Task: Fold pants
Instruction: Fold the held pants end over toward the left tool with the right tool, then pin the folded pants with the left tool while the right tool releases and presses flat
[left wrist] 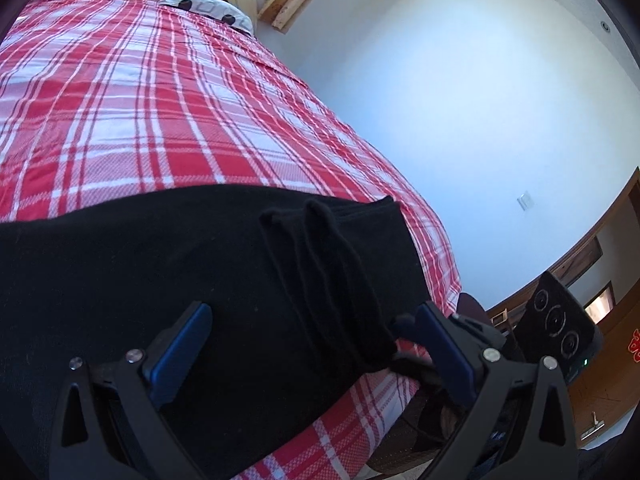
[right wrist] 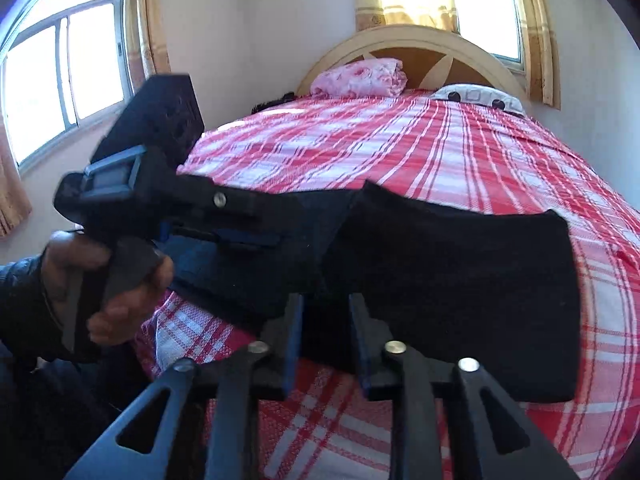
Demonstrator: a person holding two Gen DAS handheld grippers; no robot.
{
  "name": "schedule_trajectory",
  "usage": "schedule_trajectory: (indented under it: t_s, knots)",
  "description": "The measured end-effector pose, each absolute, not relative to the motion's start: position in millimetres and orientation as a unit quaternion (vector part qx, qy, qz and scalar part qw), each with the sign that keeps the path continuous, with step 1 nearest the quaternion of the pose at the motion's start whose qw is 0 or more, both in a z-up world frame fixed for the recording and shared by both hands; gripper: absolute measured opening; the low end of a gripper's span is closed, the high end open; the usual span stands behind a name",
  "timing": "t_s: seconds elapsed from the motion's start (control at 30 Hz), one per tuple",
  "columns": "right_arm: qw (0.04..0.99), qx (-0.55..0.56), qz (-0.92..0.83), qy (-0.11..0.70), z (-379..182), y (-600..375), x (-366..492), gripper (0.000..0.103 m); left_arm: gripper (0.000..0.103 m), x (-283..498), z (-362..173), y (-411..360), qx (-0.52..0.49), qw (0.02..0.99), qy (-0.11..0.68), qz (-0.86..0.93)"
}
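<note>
Bedroom: pale wall (left wrist: pixel 460 100) fills the right of the left view; windows (right wrist: pixel 68 76) with curtains sit upper left and top of the right view. Bed (right wrist: pixel 460 152) with red-white plaid cover takes most of both views, headboard (right wrist: pixel 420 46) at top centre of the right view. Pink bundle (right wrist: pixel 360 78) and a spotted pillow (right wrist: pixel 480 98) lie at the head end.

Pants (right wrist: pixel 460 280): black, lying on the cover at the near edge of the bed, lower centre of both views. They look already doubled into a thick rectangular pad; a ridge of bunched layers (left wrist: pixel 320 272) runs down the centre of the left view.

Left gripper (left wrist: pixel 312 328): jaws spread wide, straddling the ridge, holding nothing. Hand (right wrist: pixel 108 280) on its handle shows at lower left of the right view.

Right gripper (right wrist: pixel 324 336): jaws close together over the near black edge at bottom centre. Cannot tell whether cloth is pinched or the jaws are merely narrowed.

Handling, judged: soft, limp knit, light, not slippery, not fragile. Layers will slide apart if taken singly. Best hold is at the corners, pinching through all layers at once.
</note>
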State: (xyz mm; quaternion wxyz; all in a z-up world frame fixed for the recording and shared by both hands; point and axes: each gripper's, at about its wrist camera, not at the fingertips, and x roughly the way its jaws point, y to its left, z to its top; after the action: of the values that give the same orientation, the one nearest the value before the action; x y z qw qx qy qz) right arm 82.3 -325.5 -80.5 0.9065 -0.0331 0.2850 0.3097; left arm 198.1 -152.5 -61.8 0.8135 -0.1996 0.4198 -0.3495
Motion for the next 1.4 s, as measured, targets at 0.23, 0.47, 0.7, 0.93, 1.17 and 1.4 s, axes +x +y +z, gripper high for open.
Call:
schedule_trajectory:
  t_s: [0.23, 0.47, 0.7, 0.93, 1.17, 1.4]
  knots:
    - [0.951, 0.104, 0.184, 0.225, -73, -402, 93, 0.029, 0.083, 205, -52, -193, -0.131, 0.826, 0.42, -0.353]
    - [0.957, 0.123, 0.168, 0.202, -68, -409, 92, 0.032, 0.013, 216, -59, -194, -0.11, 0.841, 0.428, -0.312]
    - [0.958, 0.108, 0.175, 0.199, -70, -403, 89, 0.038, 0.012, 203, -47, -150, -0.126, 0.851, 0.407, -0.308]
    - [0.952, 0.077, 0.215, 0.204, -76, -380, 87, 0.043, 0.012, 213, -60, -116, -0.142, 0.847, 0.426, -0.284]
    - [0.939, 0.027, 0.227, 0.257, -92, -353, 95, 0.056, 0.013, 211, -70, -112, -0.145, 0.843, 0.44, -0.272]
    - [0.933, 0.021, 0.229, 0.278, -102, -352, 99, 0.064, 0.014, 203, -71, -108, -0.147, 0.845, 0.436, -0.274]
